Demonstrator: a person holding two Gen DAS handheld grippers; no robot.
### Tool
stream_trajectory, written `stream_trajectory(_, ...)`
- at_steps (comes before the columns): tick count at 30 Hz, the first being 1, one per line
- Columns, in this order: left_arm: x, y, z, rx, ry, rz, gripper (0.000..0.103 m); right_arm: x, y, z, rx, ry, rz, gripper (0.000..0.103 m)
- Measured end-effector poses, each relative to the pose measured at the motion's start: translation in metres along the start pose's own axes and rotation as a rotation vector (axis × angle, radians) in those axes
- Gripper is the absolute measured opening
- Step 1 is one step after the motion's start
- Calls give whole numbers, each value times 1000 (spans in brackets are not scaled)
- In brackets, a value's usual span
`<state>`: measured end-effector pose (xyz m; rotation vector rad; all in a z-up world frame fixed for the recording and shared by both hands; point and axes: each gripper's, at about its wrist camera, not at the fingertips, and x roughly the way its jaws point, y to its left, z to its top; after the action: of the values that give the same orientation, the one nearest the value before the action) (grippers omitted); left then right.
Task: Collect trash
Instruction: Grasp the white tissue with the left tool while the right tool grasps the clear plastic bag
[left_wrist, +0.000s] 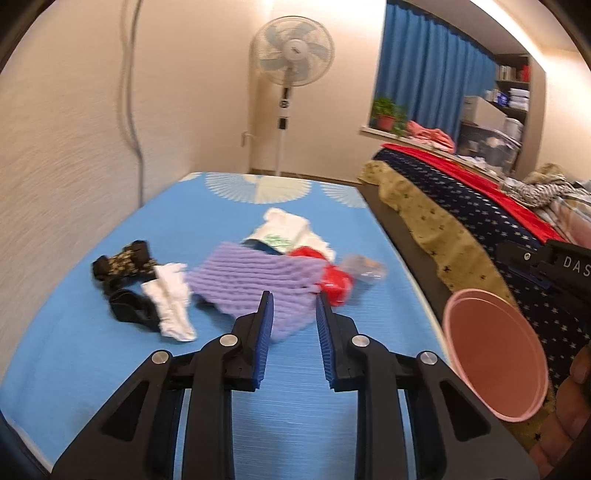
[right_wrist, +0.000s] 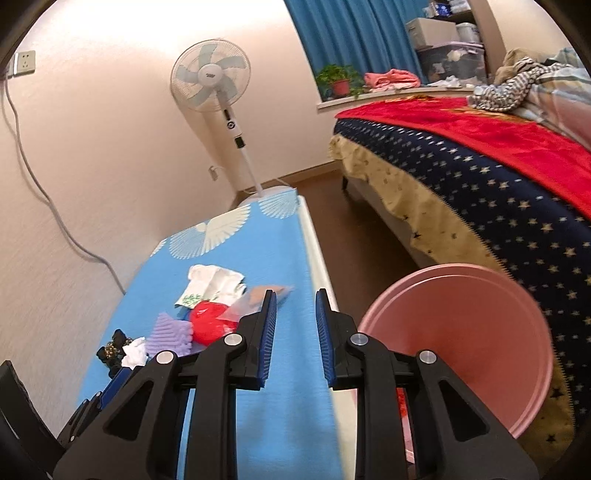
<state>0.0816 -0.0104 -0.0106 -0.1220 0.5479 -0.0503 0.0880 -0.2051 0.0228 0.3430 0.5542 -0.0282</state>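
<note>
A pile of trash lies on the blue table (left_wrist: 92, 343): a purple foam net (left_wrist: 258, 280), a red wrapper (left_wrist: 334, 282), a white printed bag (left_wrist: 284, 232), a clear plastic bag (left_wrist: 364, 269), a crumpled white tissue (left_wrist: 170, 299) and black patterned cloth (left_wrist: 125, 269). My left gripper (left_wrist: 294, 299) is open and empty, just in front of the purple net. My right gripper (right_wrist: 295, 299) is open and empty above the table's right edge, near the clear bag (right_wrist: 255, 302) and red wrapper (right_wrist: 208, 325). A pink bin (right_wrist: 461, 332) stands to the right of the table; it also shows in the left wrist view (left_wrist: 495, 354).
A bed with a navy starred cover (right_wrist: 498, 192) and red blanket (right_wrist: 480, 129) stands to the right across a strip of brown floor (right_wrist: 354, 229). A standing fan (right_wrist: 221, 92) is beyond the table's far end. A cable (right_wrist: 44, 195) hangs down the left wall.
</note>
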Motion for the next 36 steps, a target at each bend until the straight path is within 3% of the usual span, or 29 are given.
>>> stream_trajectory(8,10,35,-1,-66,7,135,22,36,11,-8,10,48,54,22)
stream_trajectory(20,34,62,7,-89,27,259,22,73,19,-11,37,94,115,25)
stream_trajectory(28,49,70,15,-96,52,279,23,99,25,-17,62,138,136,26)
stream_trajectory(36,72,81,16,-141,150,262,27,122,29,-22,82,180,148,27)
